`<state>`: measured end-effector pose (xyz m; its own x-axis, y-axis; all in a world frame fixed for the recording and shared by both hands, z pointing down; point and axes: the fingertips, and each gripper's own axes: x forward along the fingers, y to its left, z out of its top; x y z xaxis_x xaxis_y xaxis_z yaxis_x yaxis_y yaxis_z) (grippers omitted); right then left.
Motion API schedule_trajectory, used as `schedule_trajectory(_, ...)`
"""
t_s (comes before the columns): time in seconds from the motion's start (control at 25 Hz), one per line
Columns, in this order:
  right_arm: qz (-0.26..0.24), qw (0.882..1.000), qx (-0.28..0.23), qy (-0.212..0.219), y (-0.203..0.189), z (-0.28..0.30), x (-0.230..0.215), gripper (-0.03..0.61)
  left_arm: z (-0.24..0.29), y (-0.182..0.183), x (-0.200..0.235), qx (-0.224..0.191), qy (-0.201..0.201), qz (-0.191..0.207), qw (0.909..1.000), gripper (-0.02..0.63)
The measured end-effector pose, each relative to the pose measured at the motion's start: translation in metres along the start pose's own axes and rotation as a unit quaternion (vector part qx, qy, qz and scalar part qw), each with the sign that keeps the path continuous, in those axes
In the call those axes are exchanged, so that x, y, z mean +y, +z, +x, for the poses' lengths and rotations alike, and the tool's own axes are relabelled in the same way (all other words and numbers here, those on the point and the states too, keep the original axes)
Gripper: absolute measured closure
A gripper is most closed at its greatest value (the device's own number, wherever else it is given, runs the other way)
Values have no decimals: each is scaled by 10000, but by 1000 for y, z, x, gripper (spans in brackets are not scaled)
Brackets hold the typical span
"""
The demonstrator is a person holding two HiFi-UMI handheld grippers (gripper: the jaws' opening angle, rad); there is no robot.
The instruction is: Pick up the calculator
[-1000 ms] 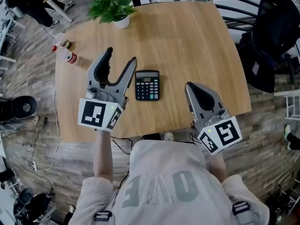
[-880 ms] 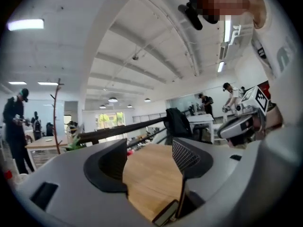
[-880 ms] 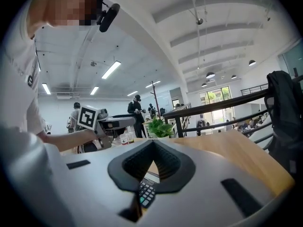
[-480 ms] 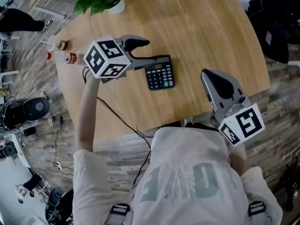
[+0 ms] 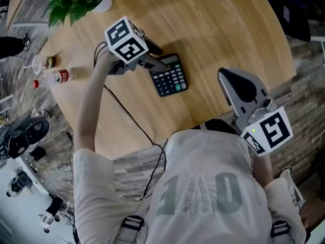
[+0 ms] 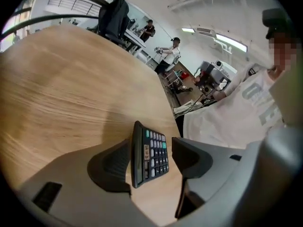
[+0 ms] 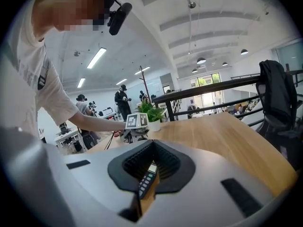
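Observation:
A black calculator lies flat on the round wooden table. My left gripper comes at it from the left, tilted downward, its marker cube above the wrist. In the left gripper view the calculator lies between the spread fingers, with a gap to the right-hand pad, so the left gripper is open. My right gripper hovers over the table's near edge, right of the calculator, jaws shut on nothing. Through its slit the right gripper view shows the calculator.
A potted plant stands at the table's far left. A small bottle lies near the left rim. A black cable trails from the left gripper across the table. A dark jacket hangs on a chair beyond the table.
The left gripper has swung down and turned toward the calculator, so its open jaws now straddle it. The right gripper sank slightly and stayed shut.

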<state>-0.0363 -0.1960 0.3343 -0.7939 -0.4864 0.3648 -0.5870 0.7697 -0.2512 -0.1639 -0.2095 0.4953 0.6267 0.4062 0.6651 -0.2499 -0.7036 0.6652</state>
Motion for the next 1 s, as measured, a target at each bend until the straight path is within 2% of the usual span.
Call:
schedule_trajectory(0.16, 82, 9999, 88, -82, -4, 8, -6, 560, 12, -4, 1, 401, -700, -160, 9966, 333)
schedule_trajectory(0.4, 324, 9991, 250, -133, -15, 15, -9, 560, 30, -10, 4, 762, -1210, -230, 9895, 333)
schedule_trajectory(0.68, 475, 9983, 329, 105, -20, 31, 5, 560, 43, -27, 3, 1229, -1555, -240, 9799, 337)
schedule_trajectory(0.88, 525, 9978, 354, 177, -22, 32, 11, 560, 48, -27, -2, 1258, -1826, -328, 9745, 342)
schedule_trajectory(1.0, 523, 9978, 336, 211, -21, 34, 14, 560, 48, -28, -1, 1323, -1818, -331, 9738, 357)
